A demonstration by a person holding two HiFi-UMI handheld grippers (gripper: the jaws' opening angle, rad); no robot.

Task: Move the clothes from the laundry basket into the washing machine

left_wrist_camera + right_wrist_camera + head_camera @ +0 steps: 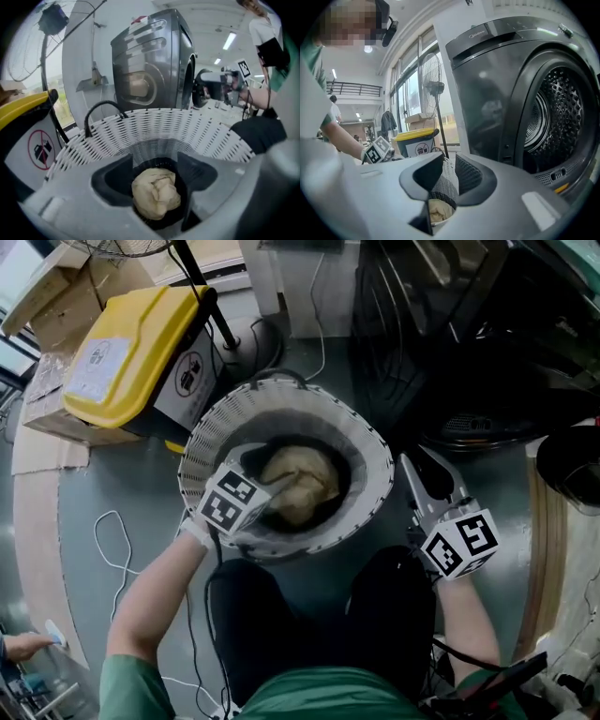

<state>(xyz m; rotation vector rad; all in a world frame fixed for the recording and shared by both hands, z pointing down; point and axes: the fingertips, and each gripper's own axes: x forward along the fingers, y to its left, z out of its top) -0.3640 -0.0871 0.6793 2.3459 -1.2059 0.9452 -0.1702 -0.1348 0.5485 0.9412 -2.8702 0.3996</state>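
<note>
At the bottom of the head view, the person's dark-trousered knees (281, 615) frame the lower edge of the laundry basket (366, 451), a round white slatted tub on the grey floor (141, 484) at the centre of the frame. It holds 1 garment (302, 482), a crumpled beige bundle lying on the dark bottom.

The left gripper (154, 158) reaches in over the lower-left rim and points down at this bundle. Its 2 jaws stand moderately apart, and the cloth shows between and below them; the pads do not press on it.

The right gripper (449, 159) hangs outside the basket, just beside its right rim. Its jaws are nearly together, with a narrow slit between them and nothing in it. Through the slit, the basket's slatted wall and a bit of the beige cloth show.

At the upper left of the head view stands a bin (122, 352) with a yellow lid lying flat on it; its contents are hidden. Cardboard boxes (47, 287) lie beyond it.

At the upper right is the dark grey washing machine (497, 89). Its perforated drum (560, 110) shows through the round opening.
</note>
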